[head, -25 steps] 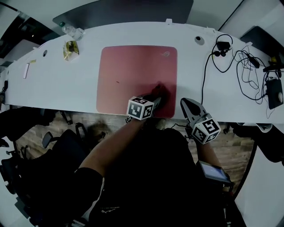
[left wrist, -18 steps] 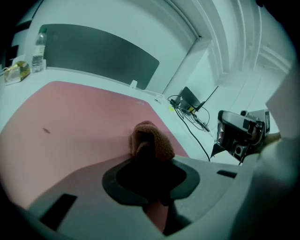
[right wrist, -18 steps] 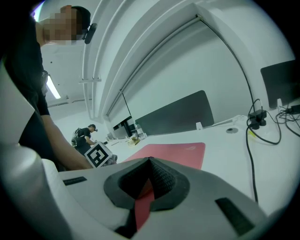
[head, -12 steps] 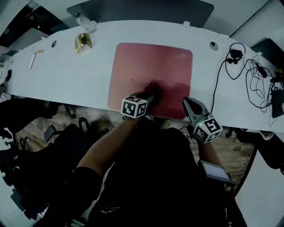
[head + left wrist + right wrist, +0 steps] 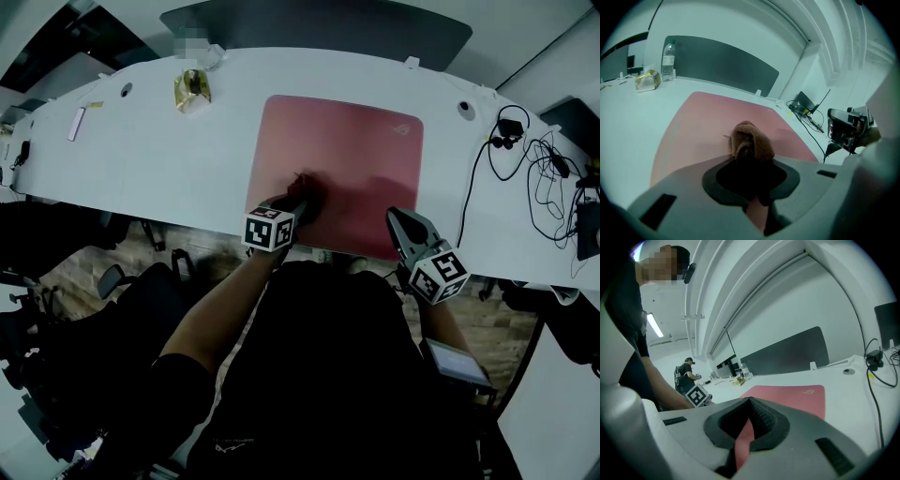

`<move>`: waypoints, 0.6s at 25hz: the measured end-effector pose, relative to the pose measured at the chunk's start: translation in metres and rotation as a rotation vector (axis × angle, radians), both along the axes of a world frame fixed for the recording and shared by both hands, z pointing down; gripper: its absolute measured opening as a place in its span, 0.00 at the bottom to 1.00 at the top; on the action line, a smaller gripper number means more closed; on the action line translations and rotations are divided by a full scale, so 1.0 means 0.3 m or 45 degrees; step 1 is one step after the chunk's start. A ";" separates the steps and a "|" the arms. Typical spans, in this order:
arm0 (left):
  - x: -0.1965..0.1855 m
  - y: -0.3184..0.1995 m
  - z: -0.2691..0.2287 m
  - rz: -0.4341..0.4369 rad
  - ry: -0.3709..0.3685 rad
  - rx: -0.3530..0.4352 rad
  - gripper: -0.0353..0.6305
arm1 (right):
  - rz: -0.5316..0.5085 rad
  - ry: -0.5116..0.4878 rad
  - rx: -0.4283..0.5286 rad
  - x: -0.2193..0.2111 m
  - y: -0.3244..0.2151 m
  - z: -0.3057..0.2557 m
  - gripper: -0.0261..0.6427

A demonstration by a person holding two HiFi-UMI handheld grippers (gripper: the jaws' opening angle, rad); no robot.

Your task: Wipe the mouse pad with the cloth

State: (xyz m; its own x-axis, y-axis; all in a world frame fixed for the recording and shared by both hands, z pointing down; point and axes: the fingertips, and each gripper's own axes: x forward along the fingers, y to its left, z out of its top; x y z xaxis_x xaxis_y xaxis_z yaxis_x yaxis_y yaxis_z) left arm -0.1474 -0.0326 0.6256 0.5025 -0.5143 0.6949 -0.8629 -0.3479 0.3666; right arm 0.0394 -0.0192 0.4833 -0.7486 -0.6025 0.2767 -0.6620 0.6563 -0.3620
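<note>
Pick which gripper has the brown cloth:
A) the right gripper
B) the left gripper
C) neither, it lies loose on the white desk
B: the left gripper is shut on the brown cloth, which sits on the red mouse pad, while the right gripper has its jaws together on nothing.

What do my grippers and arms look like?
Both the left gripper and right gripper have grey moulded bodies with black-lined jaws, each carrying a white cube with black square markers. You wear dark short sleeves; a device is strapped to the right forearm.
</note>
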 end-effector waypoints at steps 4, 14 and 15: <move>-0.093 -0.010 -0.001 -0.044 -0.019 0.012 0.18 | -0.004 0.009 0.002 -0.026 -0.013 -0.005 0.07; -0.341 -0.024 0.001 -0.217 -0.039 0.036 0.18 | -0.013 0.029 0.012 -0.100 -0.033 -0.010 0.07; -0.366 -0.021 0.002 -0.236 -0.039 0.035 0.18 | -0.011 0.031 0.012 -0.105 -0.031 -0.011 0.07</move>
State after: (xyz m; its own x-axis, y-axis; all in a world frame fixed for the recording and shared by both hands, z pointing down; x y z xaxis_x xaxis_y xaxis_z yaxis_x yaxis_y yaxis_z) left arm -0.2573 -0.0389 0.6262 0.3760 -0.6153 0.6929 -0.9238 -0.1911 0.3317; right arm 0.0079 -0.0284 0.4801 -0.7471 -0.5985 0.2892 -0.6646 0.6654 -0.3399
